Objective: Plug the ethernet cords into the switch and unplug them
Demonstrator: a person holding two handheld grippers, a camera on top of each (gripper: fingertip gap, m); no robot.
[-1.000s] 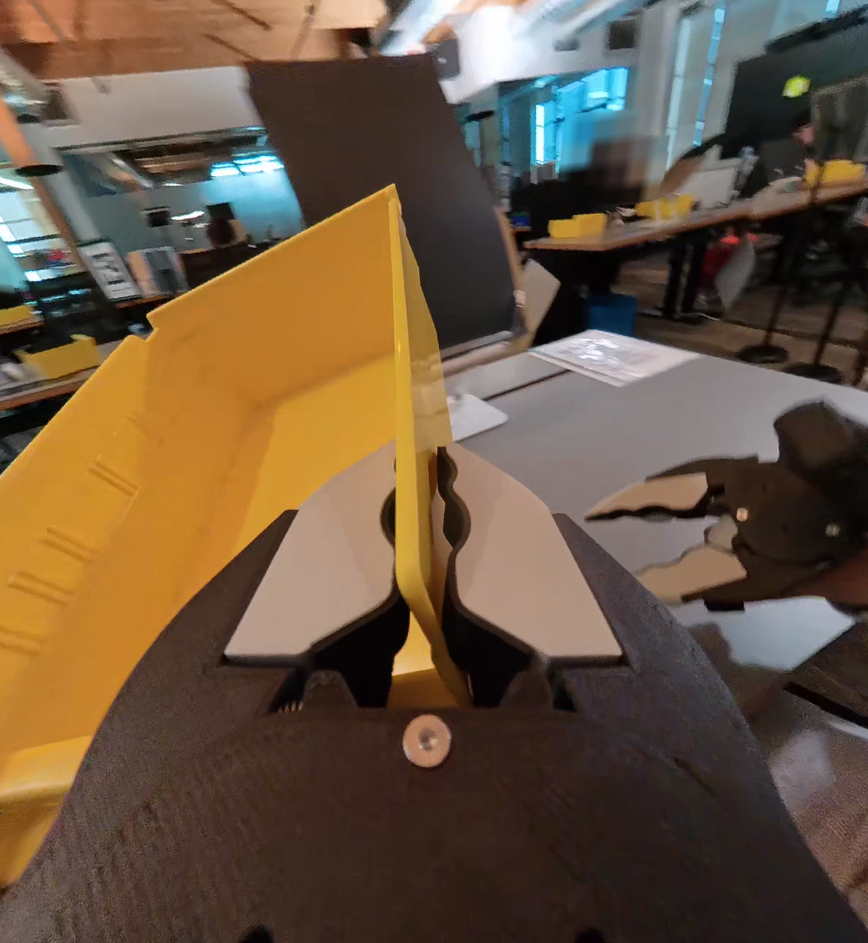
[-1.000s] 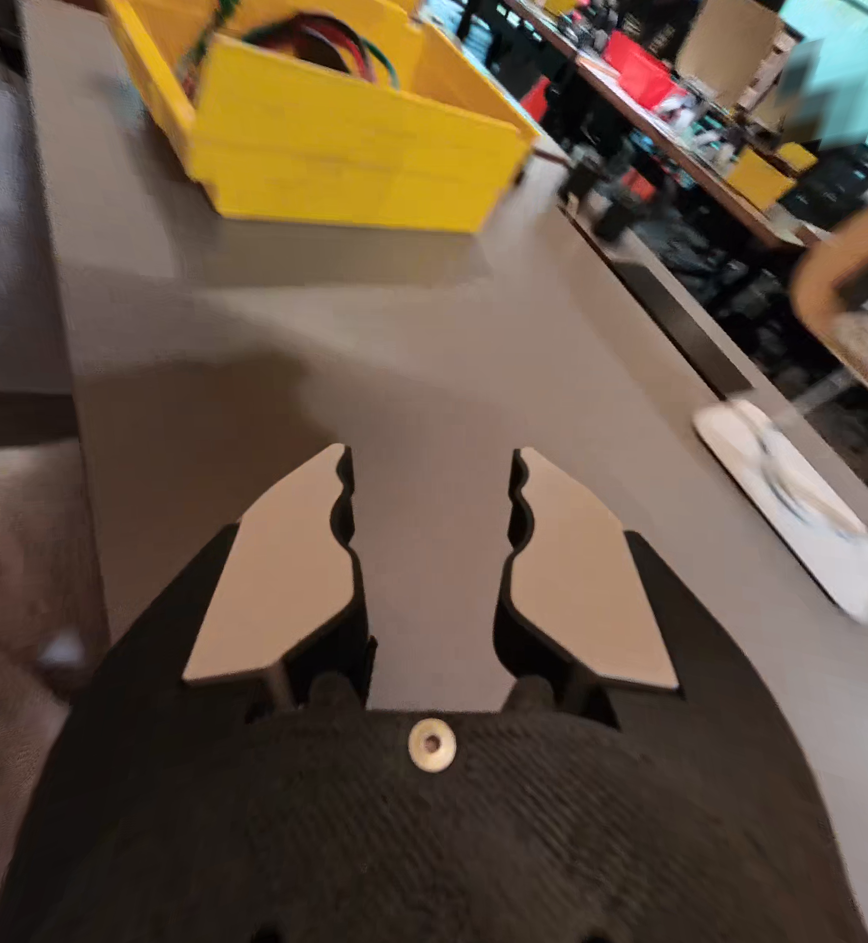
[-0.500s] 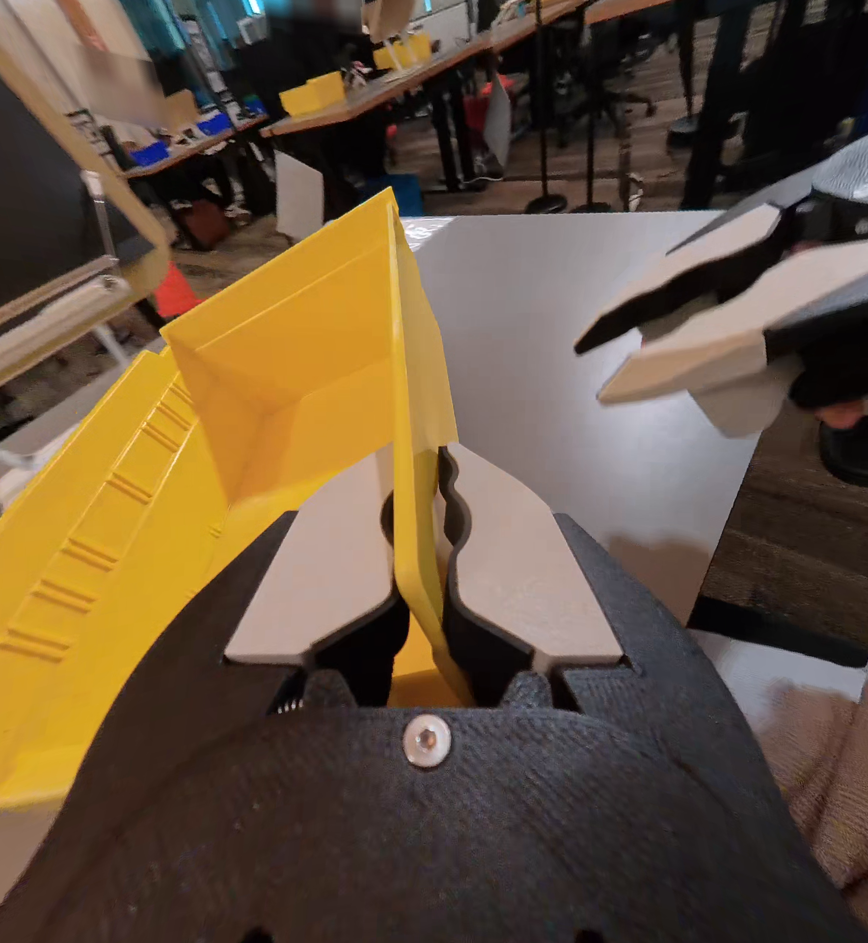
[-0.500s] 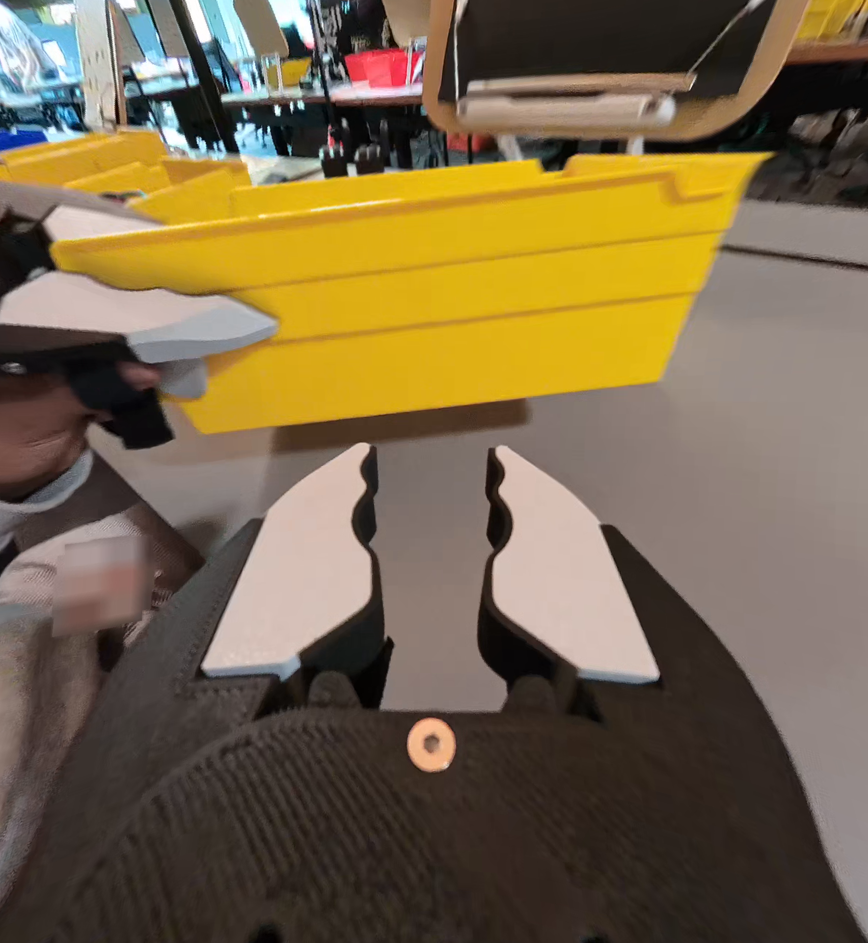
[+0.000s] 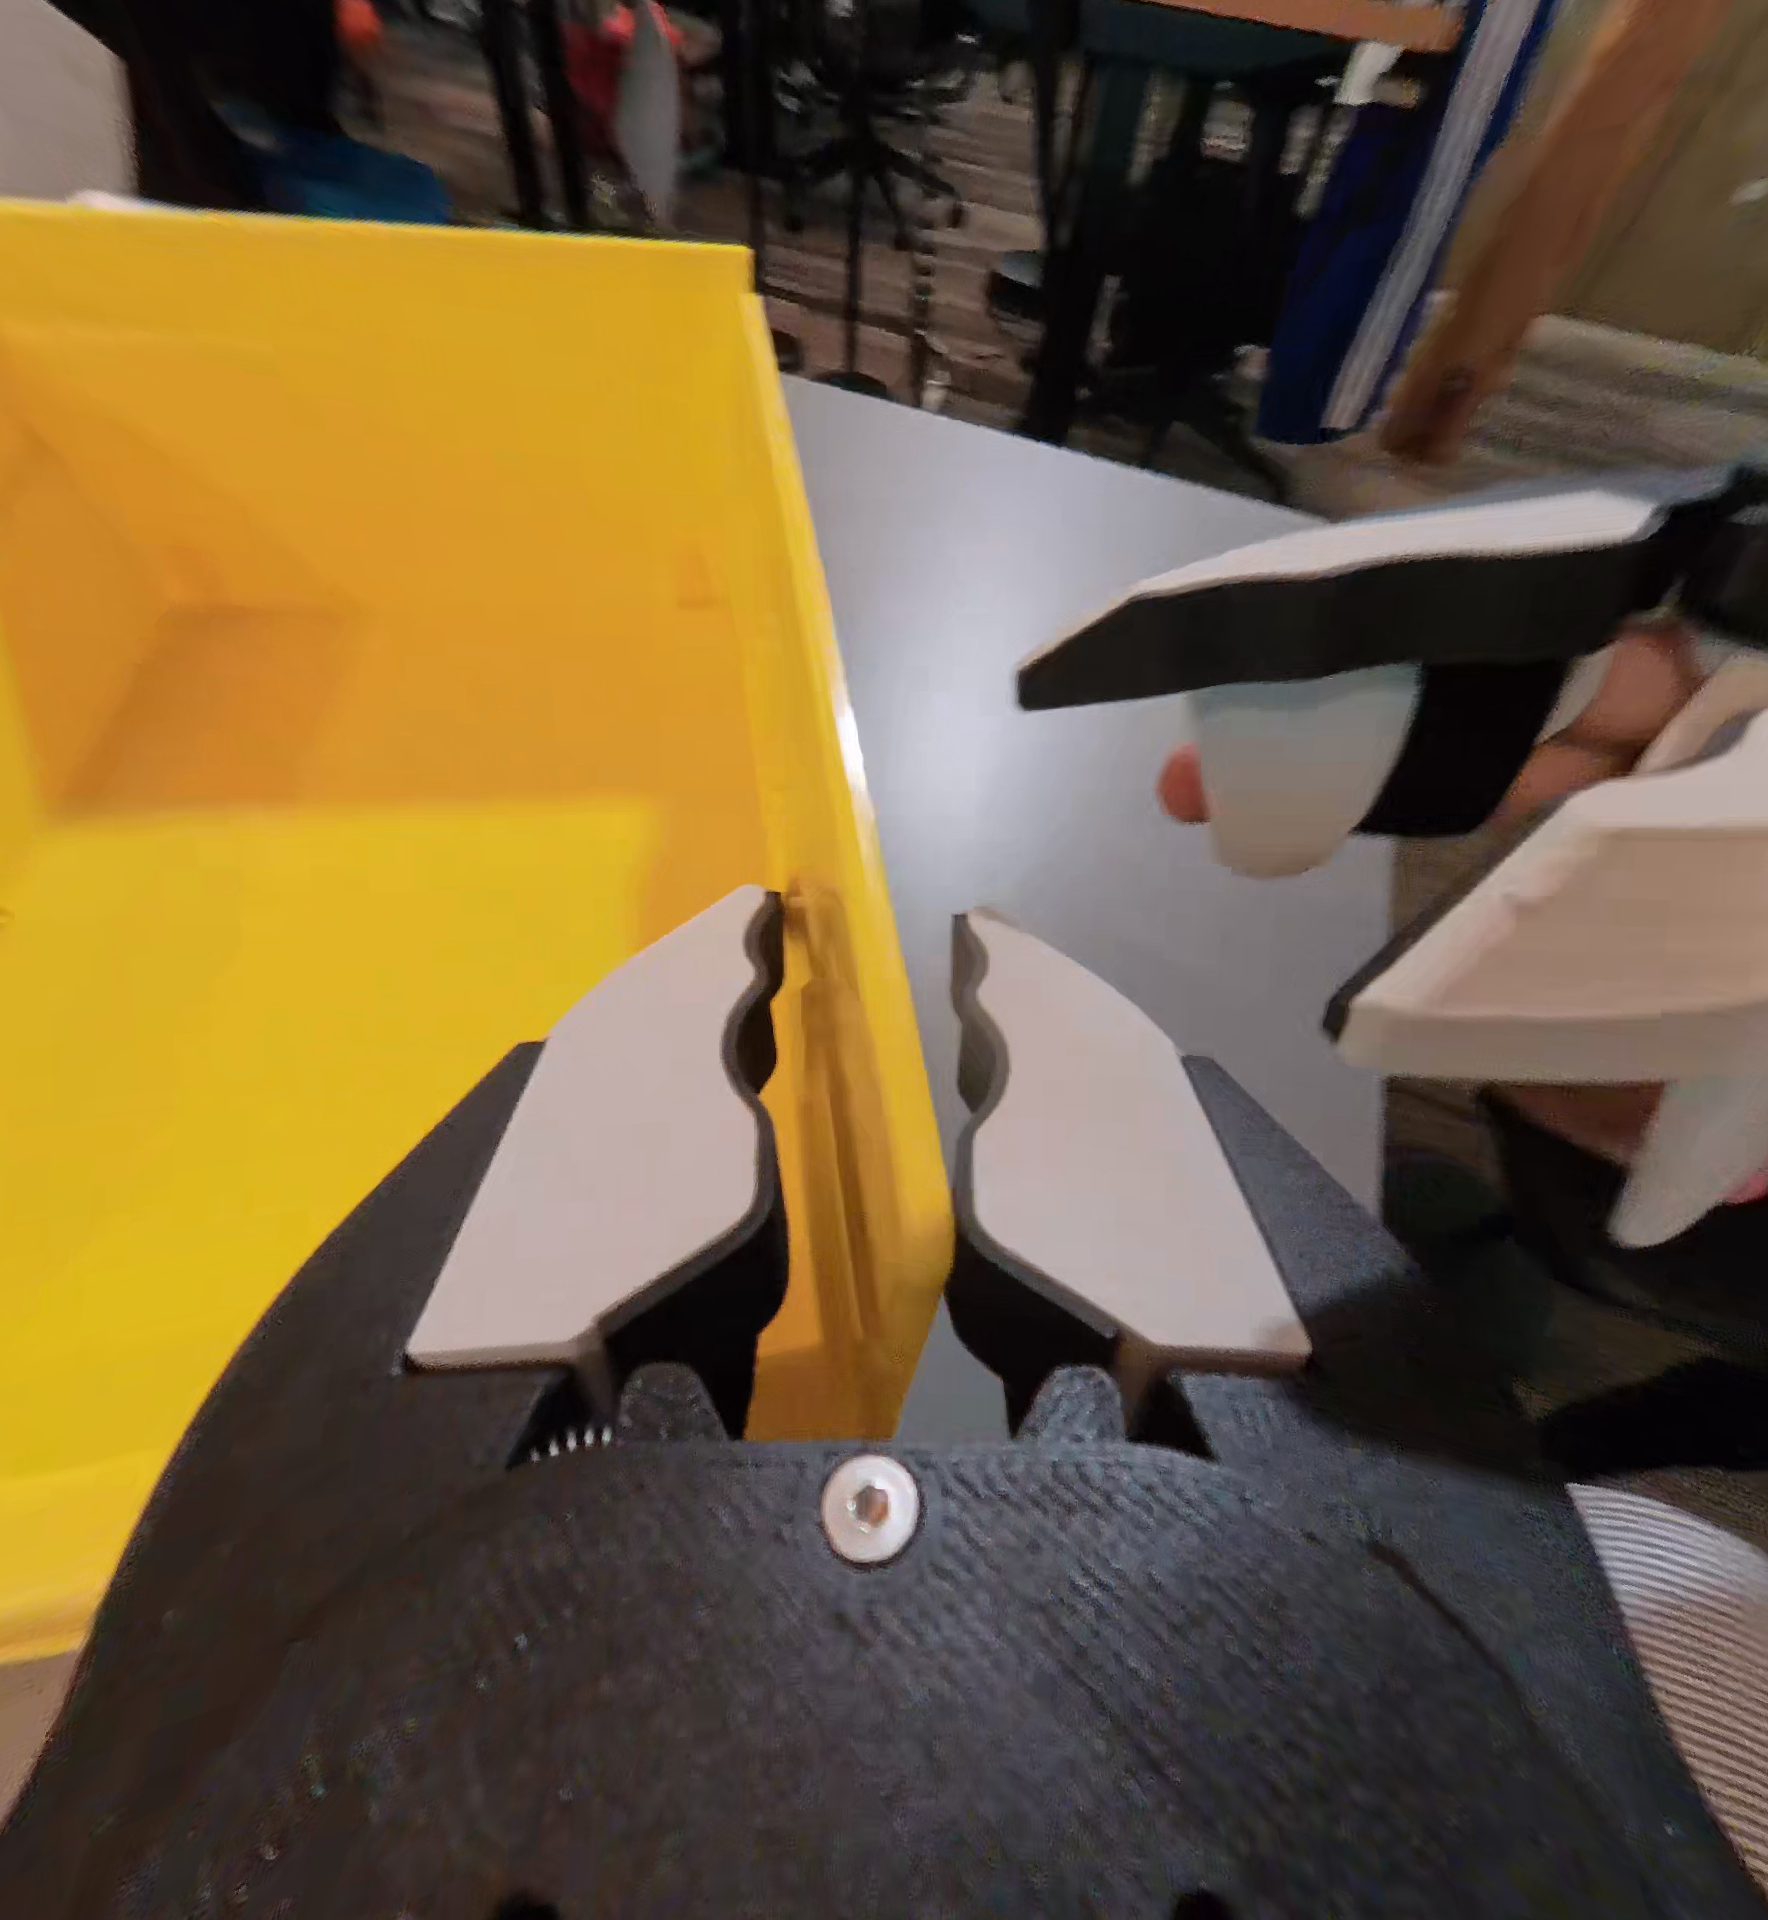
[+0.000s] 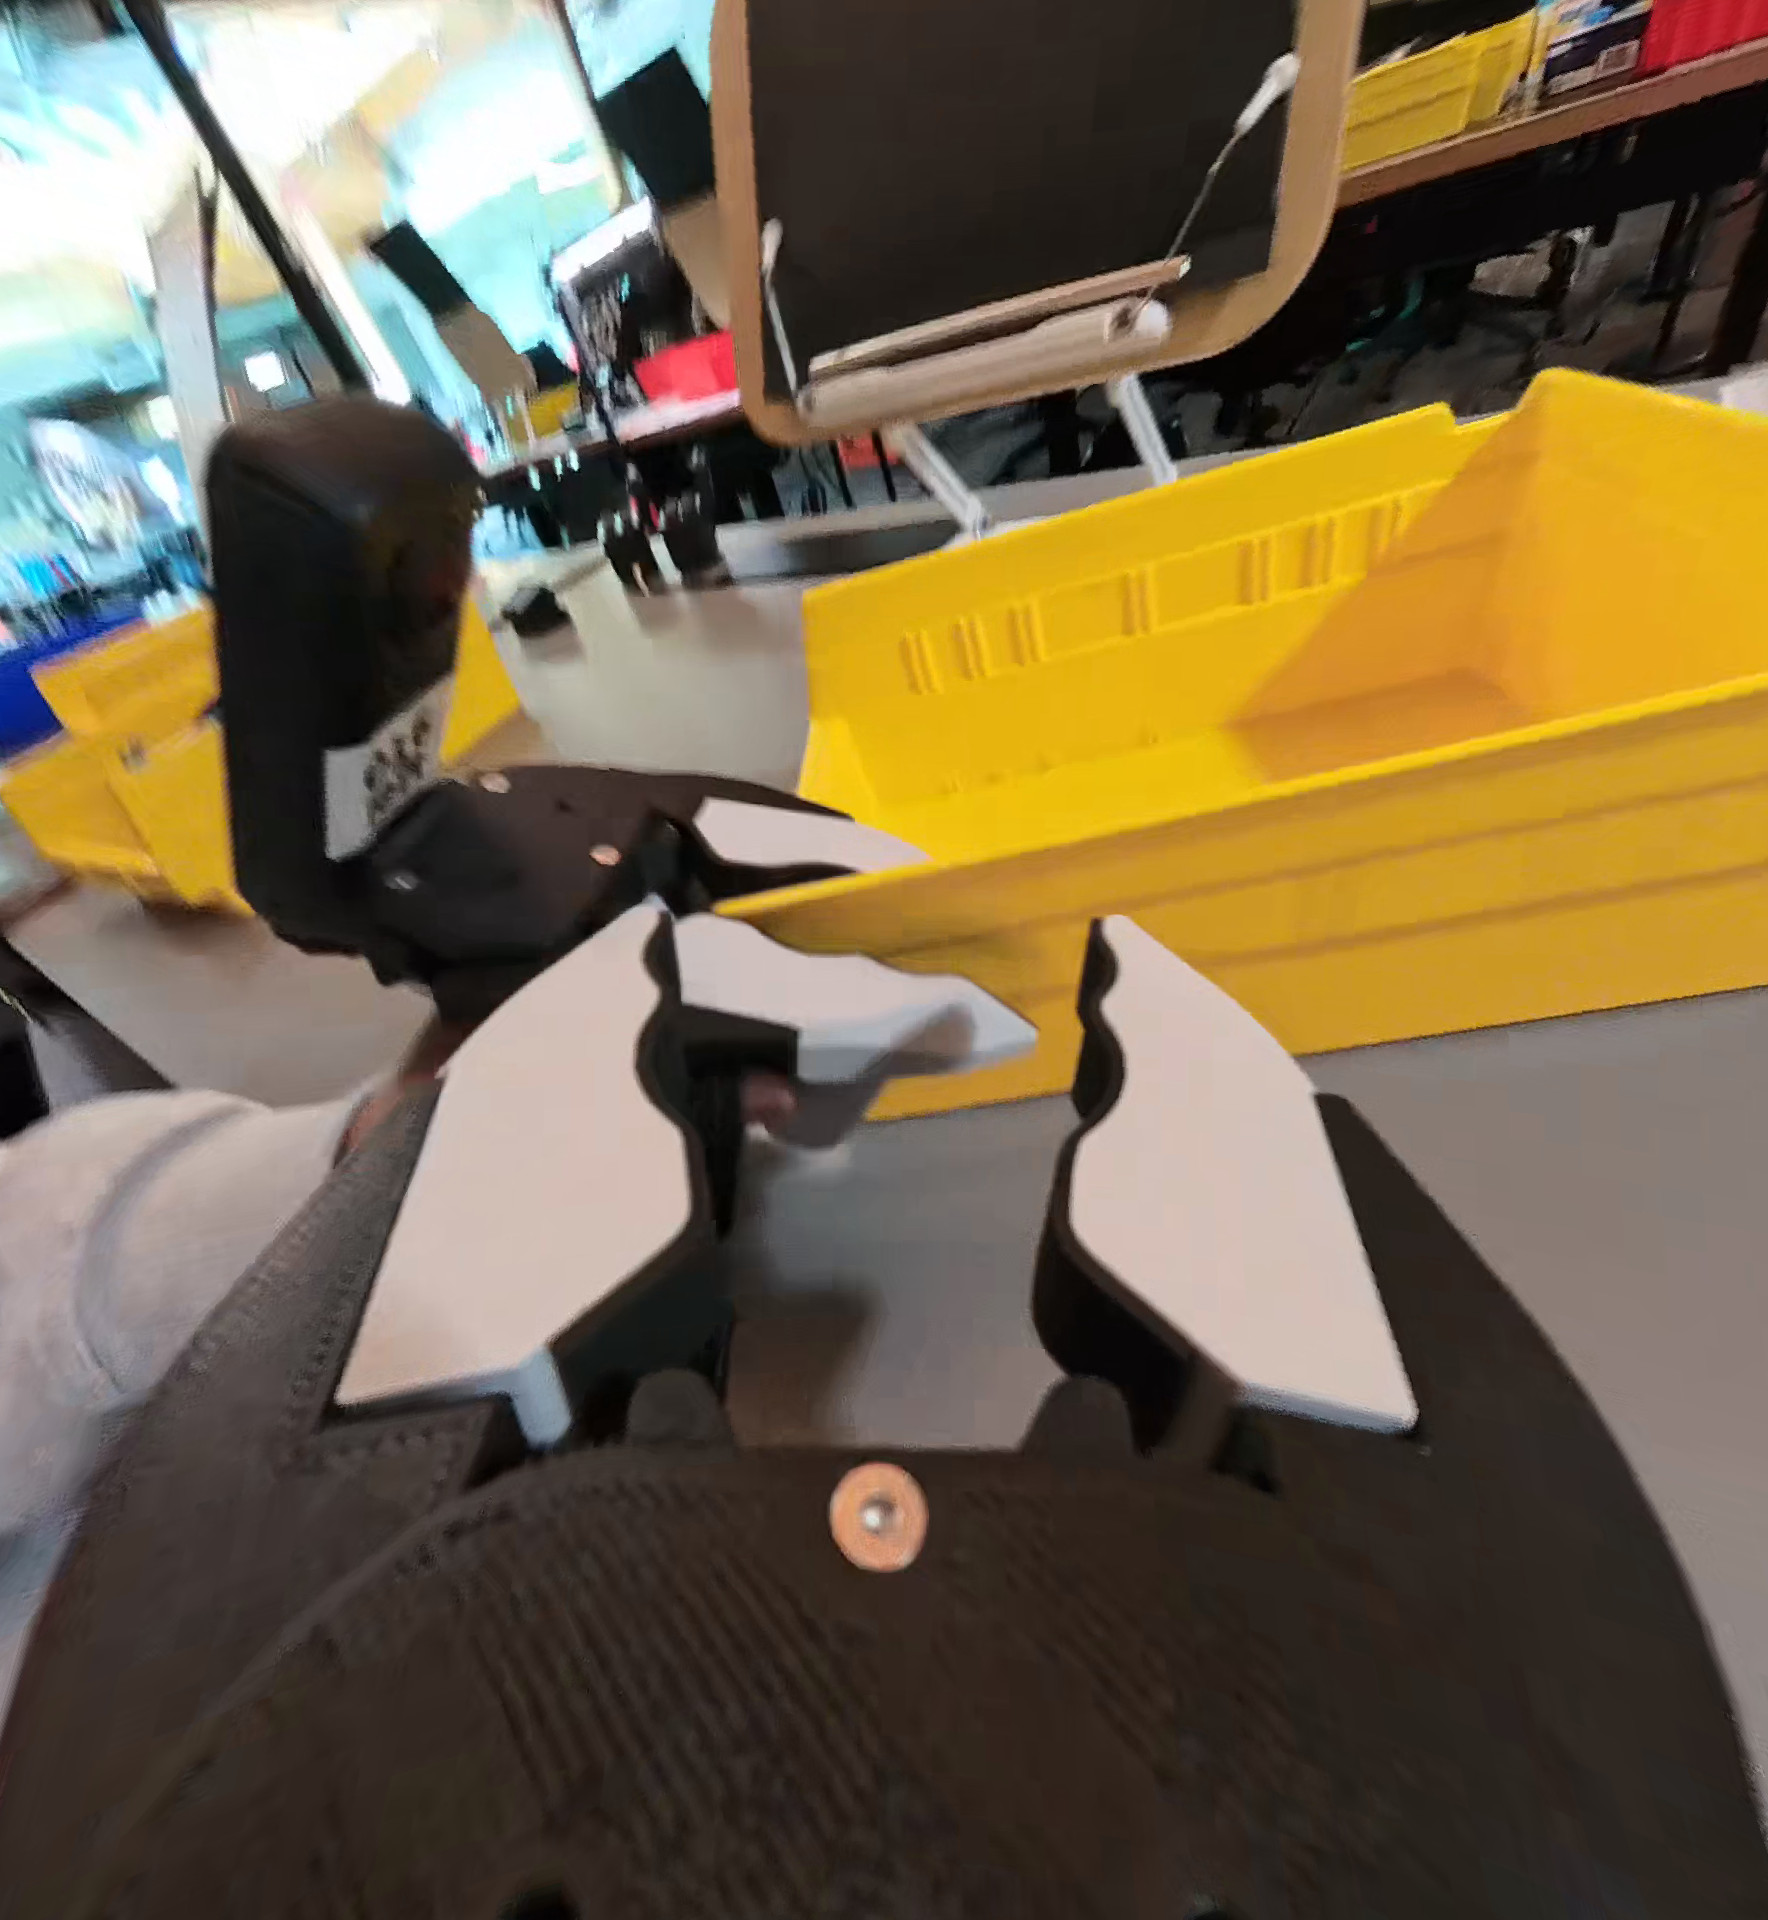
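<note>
No ethernet cord or switch shows in either view. An empty yellow bin (image 5: 340,727) rests on the grey table (image 5: 963,582). My left gripper (image 5: 864,925) is open and straddles the bin's right wall, with the left finger against the wall and the right finger a little off it. My right gripper (image 6: 880,925) is open and empty, low over the table (image 6: 1482,1143) next to the bin's corner (image 6: 1379,883). It points at the left gripper (image 6: 973,940). It also shows at the right of the left wrist view (image 5: 1181,852).
Other yellow bins (image 6: 132,790) stand at the far left of the table. A chair with a wooden frame (image 6: 1015,187) stands behind the bin. The table's edge runs close on the right in the left wrist view. A person's light sleeve (image 6: 80,1247) is at lower left.
My left gripper was shut on the bin's wall and has now opened; the bin went from tilted and lifted to level on the table. My right gripper opened wider and came closer.
</note>
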